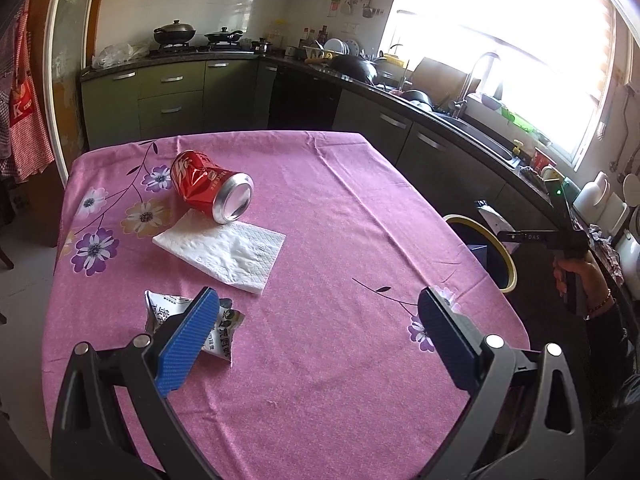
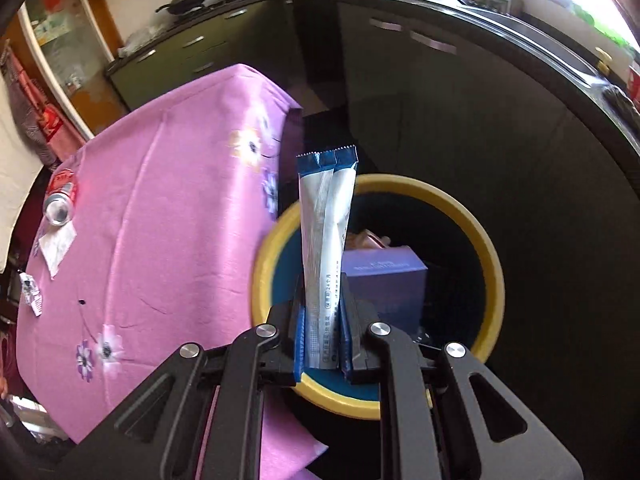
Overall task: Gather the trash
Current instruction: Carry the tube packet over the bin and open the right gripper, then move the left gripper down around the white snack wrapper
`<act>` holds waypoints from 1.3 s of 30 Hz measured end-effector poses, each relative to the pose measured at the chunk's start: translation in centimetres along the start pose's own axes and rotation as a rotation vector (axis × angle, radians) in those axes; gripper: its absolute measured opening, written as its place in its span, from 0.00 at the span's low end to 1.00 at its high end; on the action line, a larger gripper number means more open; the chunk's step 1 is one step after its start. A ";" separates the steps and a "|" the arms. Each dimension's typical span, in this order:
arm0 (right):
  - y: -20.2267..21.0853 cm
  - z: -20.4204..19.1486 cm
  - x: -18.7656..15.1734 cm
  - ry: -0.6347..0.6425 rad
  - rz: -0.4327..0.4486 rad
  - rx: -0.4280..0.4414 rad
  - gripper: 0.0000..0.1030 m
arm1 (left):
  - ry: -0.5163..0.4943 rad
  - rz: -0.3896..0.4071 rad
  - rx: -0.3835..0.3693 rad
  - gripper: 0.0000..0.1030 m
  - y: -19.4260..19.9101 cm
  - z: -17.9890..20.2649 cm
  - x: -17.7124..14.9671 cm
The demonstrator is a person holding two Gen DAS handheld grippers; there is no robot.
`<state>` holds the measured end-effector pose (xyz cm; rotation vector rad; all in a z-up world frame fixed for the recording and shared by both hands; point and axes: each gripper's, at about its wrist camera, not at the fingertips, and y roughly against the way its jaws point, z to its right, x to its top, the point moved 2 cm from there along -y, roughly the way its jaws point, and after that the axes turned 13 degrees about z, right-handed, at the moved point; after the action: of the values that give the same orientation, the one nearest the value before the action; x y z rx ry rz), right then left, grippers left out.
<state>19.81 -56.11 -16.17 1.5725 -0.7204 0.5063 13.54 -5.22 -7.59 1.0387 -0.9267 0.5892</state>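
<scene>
The right gripper point(image 2: 323, 336) is clenched on a blue-and-white stick sachet point(image 2: 326, 232), its blue pads pressing the lower end. The sachet's long axis runs up the centre of the right wrist view, the serrated blue end pointing to the top of the frame, and it hangs over the mouth of a yellow-rimmed trash bin point(image 2: 490, 256) at centre right. Inside the bin lies a purple box point(image 2: 384, 280). Small print runs along the sachet; only "24" can be made out.

In the left wrist view the left gripper point(image 1: 320, 336) hovers released, jaws spread wide with nothing between them, over a table under a pink floral tablecloth point(image 1: 340, 208). At upper left of the cloth a dented red drink can point(image 1: 210, 186) lies on its side, its long axis slanting from upper left to lower right, the silver end facing lower right and touching a white paper napkin point(image 1: 224, 254). A crumpled snack wrapper point(image 1: 218, 328) with Chinese characters sits at lower left, partly behind the left finger pad point(image 1: 188, 344).

The room is a kitchen: green cabinets point(image 1: 172, 92), pans on a stove point(image 1: 196, 38), a sink faucet point(image 1: 470, 80) under a bright window. At the right edge a hand point(image 1: 580, 276) holds the other gripper, marked "DAS".
</scene>
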 end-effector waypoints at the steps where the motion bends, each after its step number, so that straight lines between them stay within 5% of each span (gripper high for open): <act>1: -0.3 0.9 -0.4 -0.021 -0.012 -0.023 0.14 | -0.003 -0.002 -0.001 0.92 0.0 0.2 0.0; 9: -2.9 6.0 -2.5 -0.120 -0.066 -0.199 0.20 | -0.032 -0.025 -0.008 0.92 -0.4 1.3 -0.4; 13: -3.7 6.9 -2.8 -0.132 -0.064 -0.268 0.49 | -0.041 -0.019 -0.010 0.92 -0.2 1.6 -0.4; 17: -1.7 5.4 -2.8 -0.096 0.004 -0.295 0.50 | -0.037 -0.020 0.001 0.92 -0.2 1.3 -0.2; 22: 2.8 0.4 -3.3 -0.071 0.125 -0.162 0.67 | -0.029 -0.032 0.029 0.93 -0.4 0.2 -0.6; 28: 4.4 -6.3 -3.6 -0.024 0.160 0.026 0.67 | -0.001 -0.086 0.062 0.93 -0.2 -2.1 -1.9; 39: 3.0 -14.2 -3.4 0.060 0.150 0.183 0.68 | 0.040 -0.128 0.266 0.93 -3.3 -6.9 -2.6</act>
<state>16.57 -41.65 -14.48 1.6722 -0.7673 0.7448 17.28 -0.28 -12.69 1.3092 -0.7528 0.6348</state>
